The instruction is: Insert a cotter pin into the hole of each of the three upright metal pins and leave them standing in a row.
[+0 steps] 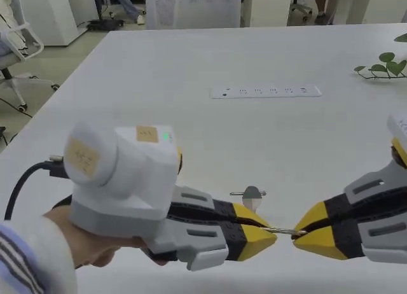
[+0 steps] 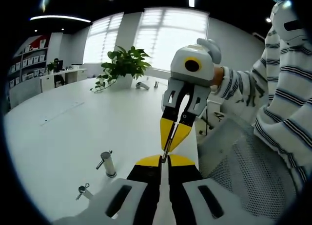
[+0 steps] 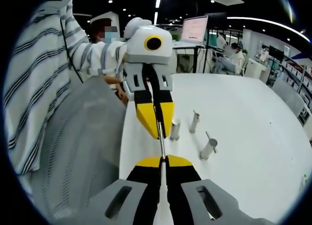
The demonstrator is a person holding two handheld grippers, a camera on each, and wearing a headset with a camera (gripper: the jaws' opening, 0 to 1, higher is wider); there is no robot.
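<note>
Grippers met tip to tip low over the white table in the head view. The left gripper and right gripper each pinched tight on one end of a thin cotter pin held level between them. Just behind stood an upright metal pin with a cotter through it.

In the left gripper view, the closed jaws gripped the cotter pin. Off to the left, on the table, stood a far fitted pin and a near fitted pin.

In the right gripper view, the cotter pin ran from the closed jaws to the left gripper. A short pin stood just beside those tips.
</note>
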